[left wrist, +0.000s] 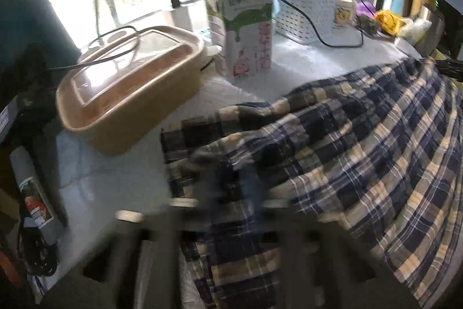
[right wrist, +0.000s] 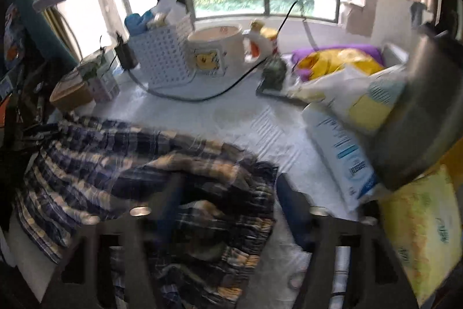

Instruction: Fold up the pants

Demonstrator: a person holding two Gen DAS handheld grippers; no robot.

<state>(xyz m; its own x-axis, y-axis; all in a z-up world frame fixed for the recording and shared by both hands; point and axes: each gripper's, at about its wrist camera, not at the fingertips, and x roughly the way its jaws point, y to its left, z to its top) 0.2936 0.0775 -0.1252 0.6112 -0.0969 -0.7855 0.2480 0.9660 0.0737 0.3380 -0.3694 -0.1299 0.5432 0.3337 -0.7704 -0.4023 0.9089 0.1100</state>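
- Where the white-covered table [left wrist: 115, 184] is bare of clutter, the plaid pants [left wrist: 347, 152] lie bunched in navy, cream and yellow checks, spread across its near half.
- In the left wrist view, the left gripper [left wrist: 228, 193] is heavily blurred; its fingers look close together with a fold of the pants between them, though I cannot tell for certain how tight the grip is.
- In the right wrist view, the right gripper [right wrist: 231, 201] stands wide open, one finger over the plaid cloth and the other finger [right wrist: 292, 207] over the white cover just beside the gathered waistband; it grips nothing.
- Behind the pants stand a tan lidded food container [left wrist: 127, 94], a green-and-white milk carton [left wrist: 246, 31] and a white perforated basket [left wrist: 306, 10] with a black cable [left wrist: 324, 39] trailing beside it.
- On the right side of the table lie a yellow bag [right wrist: 341, 60], a white-and-blue packet [right wrist: 341, 158] and a tissue pack [right wrist: 422, 233].
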